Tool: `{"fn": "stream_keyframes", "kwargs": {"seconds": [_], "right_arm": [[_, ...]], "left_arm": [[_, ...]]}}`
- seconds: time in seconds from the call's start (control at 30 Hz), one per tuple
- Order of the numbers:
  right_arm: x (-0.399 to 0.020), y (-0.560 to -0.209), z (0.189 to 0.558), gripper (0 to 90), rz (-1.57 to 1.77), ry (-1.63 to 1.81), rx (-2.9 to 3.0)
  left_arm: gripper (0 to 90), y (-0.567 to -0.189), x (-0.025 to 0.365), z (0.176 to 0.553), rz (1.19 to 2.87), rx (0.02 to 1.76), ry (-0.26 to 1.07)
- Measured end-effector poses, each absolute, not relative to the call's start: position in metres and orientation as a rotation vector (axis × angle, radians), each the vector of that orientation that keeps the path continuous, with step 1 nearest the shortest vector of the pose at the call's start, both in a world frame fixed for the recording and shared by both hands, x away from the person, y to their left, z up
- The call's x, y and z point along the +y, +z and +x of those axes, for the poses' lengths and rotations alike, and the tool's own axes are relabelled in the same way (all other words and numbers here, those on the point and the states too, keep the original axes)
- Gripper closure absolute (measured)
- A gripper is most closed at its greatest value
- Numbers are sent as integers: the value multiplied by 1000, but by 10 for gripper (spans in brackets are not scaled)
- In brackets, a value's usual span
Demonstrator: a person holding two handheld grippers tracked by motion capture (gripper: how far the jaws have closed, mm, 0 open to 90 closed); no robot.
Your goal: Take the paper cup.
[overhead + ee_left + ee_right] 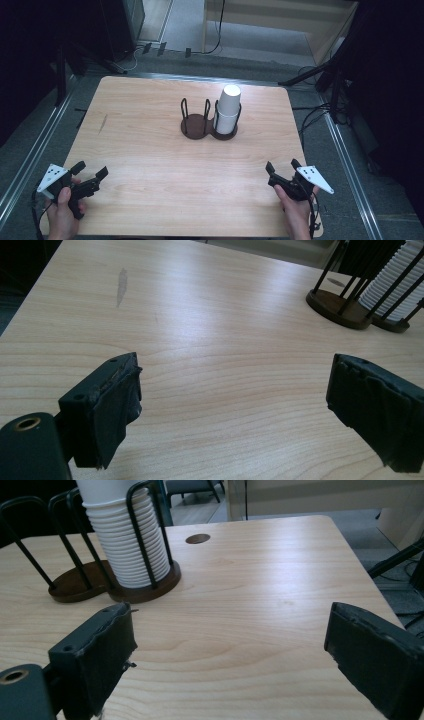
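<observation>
Two black two-jaw tools, each held in a person's hand, rest at the near edge of a pale wooden tabletop (150,150). The left tool (91,170) sits at the near left corner, the right tool (283,166) at the near right. Both are released: the jaws stand wide apart with bare wood between them, as each gripper view shows.

Well apart from both, past the middle of the tabletop toward the far side, stands a dark brown two-ring cup holder with thin black wire uprights (196,124). Its left ring is empty. Its right ring holds a tall stack of white ribbed paper cups (228,110), nested upside down, the top one rising above the wires.

The stack looks light, and the uprights hug it closely. Judging from this, a reach that comes in at an angle could catch a wire and drag or tip the holder. Squeezing too hard could crush the thin paper, and a grip too low could lift several nested cups together.
</observation>
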State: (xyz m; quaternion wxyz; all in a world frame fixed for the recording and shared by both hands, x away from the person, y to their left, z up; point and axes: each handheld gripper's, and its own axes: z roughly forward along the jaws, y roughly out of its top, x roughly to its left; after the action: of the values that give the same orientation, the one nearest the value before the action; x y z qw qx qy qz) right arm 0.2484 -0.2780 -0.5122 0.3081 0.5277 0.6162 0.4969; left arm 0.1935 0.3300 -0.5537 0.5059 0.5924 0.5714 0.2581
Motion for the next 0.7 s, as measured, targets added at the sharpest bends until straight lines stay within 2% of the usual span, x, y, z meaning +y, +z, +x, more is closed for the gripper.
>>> {"fn": "stream_keyframes", "kwargs": {"seconds": [0.7], "right_arm": [[-202,-480,307,64,1325,1337,1722]], "left_arm": [[81,-554,333,197,1421,1385,589]]}}
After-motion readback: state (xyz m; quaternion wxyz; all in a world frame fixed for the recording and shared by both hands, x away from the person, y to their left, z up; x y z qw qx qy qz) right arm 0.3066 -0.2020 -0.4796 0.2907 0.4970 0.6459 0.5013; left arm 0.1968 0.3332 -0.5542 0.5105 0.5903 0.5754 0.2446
